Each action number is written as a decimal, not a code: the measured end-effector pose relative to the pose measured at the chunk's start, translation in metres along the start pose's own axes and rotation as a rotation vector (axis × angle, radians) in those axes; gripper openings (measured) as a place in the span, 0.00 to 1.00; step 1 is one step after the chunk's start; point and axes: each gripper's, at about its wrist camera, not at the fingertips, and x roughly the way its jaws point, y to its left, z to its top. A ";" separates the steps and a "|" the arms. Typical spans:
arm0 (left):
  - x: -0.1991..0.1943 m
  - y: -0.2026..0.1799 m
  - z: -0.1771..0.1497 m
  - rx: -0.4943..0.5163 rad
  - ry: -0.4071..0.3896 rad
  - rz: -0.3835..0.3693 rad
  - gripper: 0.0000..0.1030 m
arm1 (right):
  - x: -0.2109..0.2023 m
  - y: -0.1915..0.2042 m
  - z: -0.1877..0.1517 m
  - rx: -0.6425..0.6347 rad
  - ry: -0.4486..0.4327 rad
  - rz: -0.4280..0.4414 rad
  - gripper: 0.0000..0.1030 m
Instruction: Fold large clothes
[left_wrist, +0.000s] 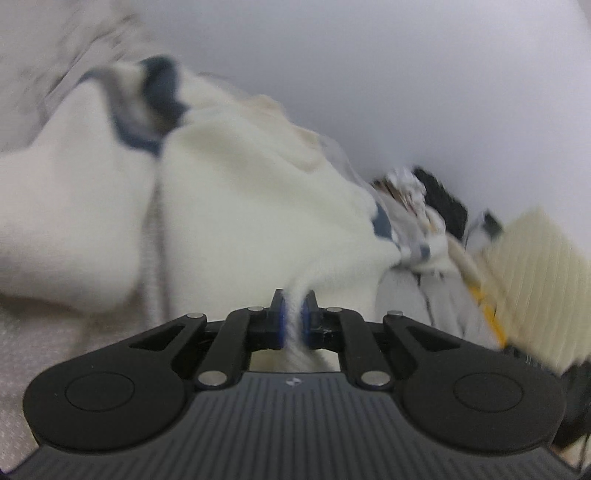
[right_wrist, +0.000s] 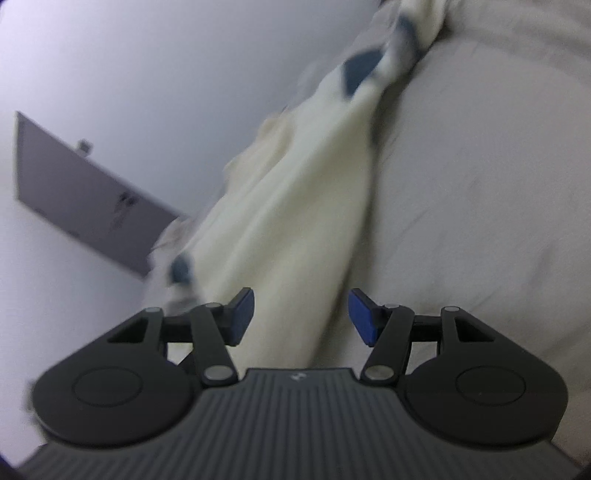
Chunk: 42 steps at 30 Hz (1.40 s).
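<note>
A cream fleece garment (left_wrist: 236, 206) with dark blue trim (left_wrist: 159, 96) fills the left wrist view, bunched and lifted. My left gripper (left_wrist: 294, 314) is shut on a fold of this garment, with cloth pinched between the blue pads (left_wrist: 281, 321). In the right wrist view the same garment (right_wrist: 295, 206) stretches as a long band from top right down between my fingers. My right gripper (right_wrist: 301, 314) is open, its blue pads (right_wrist: 360, 317) on either side of the cloth without pinching it. Both views are blurred.
A pale grey bed surface (right_wrist: 480, 206) lies to the right of the garment. A grey panel (right_wrist: 85, 199) hangs on the white wall at left. In the left wrist view, mixed clothes (left_wrist: 410, 218) and a cream ribbed object (left_wrist: 539, 280) sit at right.
</note>
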 end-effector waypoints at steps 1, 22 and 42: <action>0.000 0.009 0.002 -0.048 0.004 -0.001 0.10 | 0.007 0.002 -0.004 0.010 0.031 0.027 0.58; 0.011 0.038 0.004 -0.179 0.036 0.006 0.11 | 0.050 0.038 -0.027 -0.056 0.080 0.221 0.26; -0.065 0.018 -0.003 -0.125 -0.046 -0.097 0.52 | -0.040 0.047 -0.011 -0.221 -0.104 -0.049 0.08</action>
